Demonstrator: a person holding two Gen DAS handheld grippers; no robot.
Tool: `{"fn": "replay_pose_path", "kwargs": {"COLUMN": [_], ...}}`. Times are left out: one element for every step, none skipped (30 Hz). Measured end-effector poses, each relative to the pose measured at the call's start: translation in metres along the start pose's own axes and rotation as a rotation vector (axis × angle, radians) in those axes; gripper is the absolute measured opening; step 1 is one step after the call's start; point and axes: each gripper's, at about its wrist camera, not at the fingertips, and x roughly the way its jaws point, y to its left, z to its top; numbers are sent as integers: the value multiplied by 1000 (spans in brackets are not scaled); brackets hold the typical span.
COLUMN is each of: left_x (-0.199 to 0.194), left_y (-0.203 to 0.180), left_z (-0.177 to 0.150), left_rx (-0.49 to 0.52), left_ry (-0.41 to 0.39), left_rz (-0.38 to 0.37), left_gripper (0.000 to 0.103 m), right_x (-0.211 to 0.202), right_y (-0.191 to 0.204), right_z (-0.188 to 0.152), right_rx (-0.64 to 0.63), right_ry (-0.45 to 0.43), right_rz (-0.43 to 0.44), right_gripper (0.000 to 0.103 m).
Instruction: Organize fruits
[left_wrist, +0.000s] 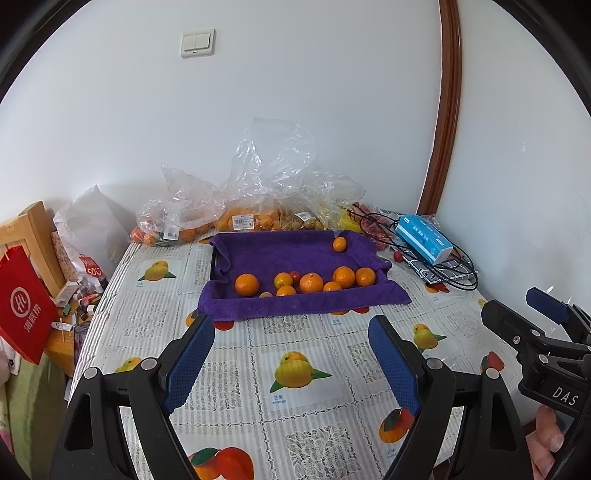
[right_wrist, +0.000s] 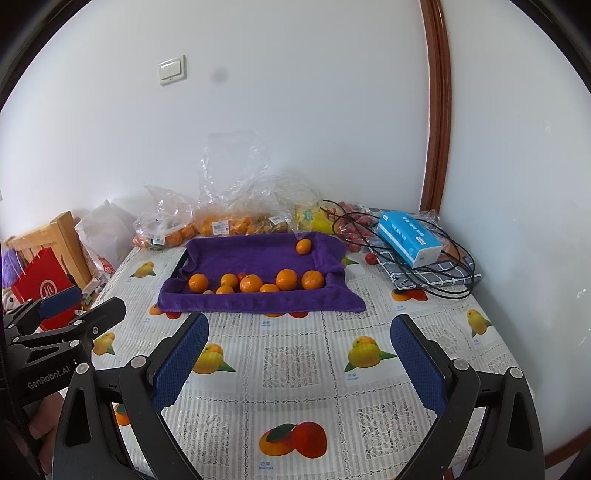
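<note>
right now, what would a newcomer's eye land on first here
The purple towel lining a tray mid-table, with a row of oranges along its near edge and one lone orange at the far right corner. Behind it, clear plastic bags of fruit crowd the wall; a blue tissue box sits right.

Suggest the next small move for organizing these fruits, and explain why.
Probably ease the right hand-held gripper forward toward the lone orange at the far side of the purple towel-lined tray. Both hand-held grippers are open and empty, short of the tray, and that orange sits apart from the cluster, easiest to grasp cleanly.
</note>
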Motion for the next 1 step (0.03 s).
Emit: {"fn": "replay_pose_path", "kwargs": {"left_x": [1], "left_y": [0], "left_z": [0], "left_rx": [3], "left_ry": [2], "left_rz": [0], "left_gripper": [85], "right_x": [0], "right_y": [1], "right_z": [0], "right_rx": [-1], "right_ry": [-1], "right_rz": [1], "right_gripper": [98]}}
